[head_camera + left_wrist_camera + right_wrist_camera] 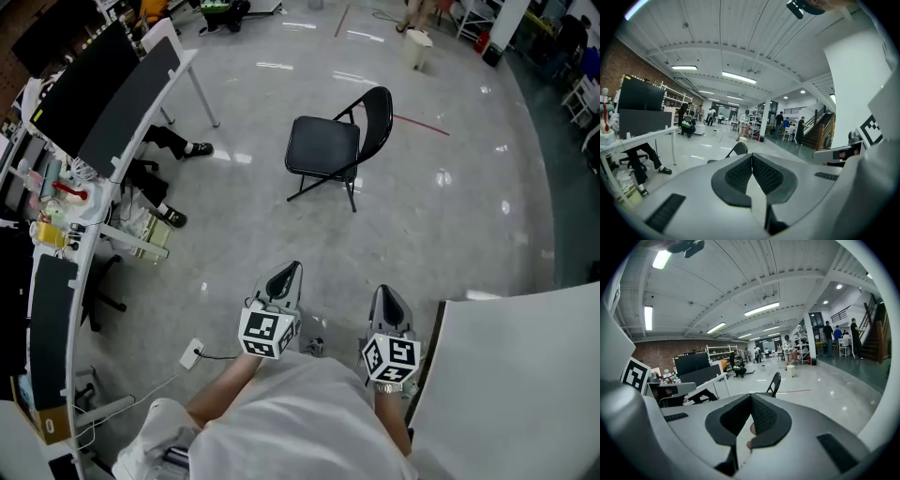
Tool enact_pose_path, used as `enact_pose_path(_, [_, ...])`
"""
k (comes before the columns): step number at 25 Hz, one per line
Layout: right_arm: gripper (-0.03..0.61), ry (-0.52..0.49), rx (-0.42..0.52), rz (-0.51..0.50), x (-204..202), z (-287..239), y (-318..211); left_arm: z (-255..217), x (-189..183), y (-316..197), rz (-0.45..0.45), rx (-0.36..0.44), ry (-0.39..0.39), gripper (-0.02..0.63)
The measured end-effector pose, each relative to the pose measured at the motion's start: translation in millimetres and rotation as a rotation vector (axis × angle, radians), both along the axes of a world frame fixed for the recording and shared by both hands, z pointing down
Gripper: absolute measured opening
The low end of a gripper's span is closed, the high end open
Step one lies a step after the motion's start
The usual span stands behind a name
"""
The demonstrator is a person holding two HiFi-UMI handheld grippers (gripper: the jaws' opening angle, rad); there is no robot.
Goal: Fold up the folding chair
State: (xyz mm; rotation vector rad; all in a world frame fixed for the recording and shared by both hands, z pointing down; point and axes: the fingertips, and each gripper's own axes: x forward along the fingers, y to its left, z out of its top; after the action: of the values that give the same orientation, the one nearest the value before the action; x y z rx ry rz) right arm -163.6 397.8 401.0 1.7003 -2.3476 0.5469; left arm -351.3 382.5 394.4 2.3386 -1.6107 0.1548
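Observation:
A black folding chair [333,148] stands unfolded on the grey floor, seat flat, backrest toward the right. It also shows small beyond the jaws as the chair's backrest [738,148] in the left gripper view and the chair [775,382] in the right gripper view. My left gripper [286,275] and right gripper [386,297] hang side by side well short of the chair, both pointing toward it. Both are shut with nothing between the pads. The left gripper [751,156] and right gripper [750,396] show tips pressed together.
A curved white desk [112,164] with dark screens runs along the left, a seated person's legs [173,145] under it. A white board [511,384] stands at my right. A power strip and cable [192,353] lie on the floor near my left. People stand far off.

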Motion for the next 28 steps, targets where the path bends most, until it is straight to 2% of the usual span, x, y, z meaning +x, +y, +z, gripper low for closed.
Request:
enact_pose_path(12, [0.005, 0.027, 0.012, 0.038, -28.1, -14.1, -90.5, -8.5, -26.5, -98.0, 0.038, 0.024, 0.030, 0.012])
enact_pose_path(22, [0.005, 0.014, 0.029, 0.022, -91.8, -17.1, -153.7, -11.8, -99.1, -151.9, -0.004, 0.045, 0.047, 0.012])
enact_pose_path(28, [0.005, 0.023, 0.019, 0.026, -108.9, -12.1, -172.0, -6.5, -115.8, -171.4, -0.006, 0.038, 0.064, 0.012])
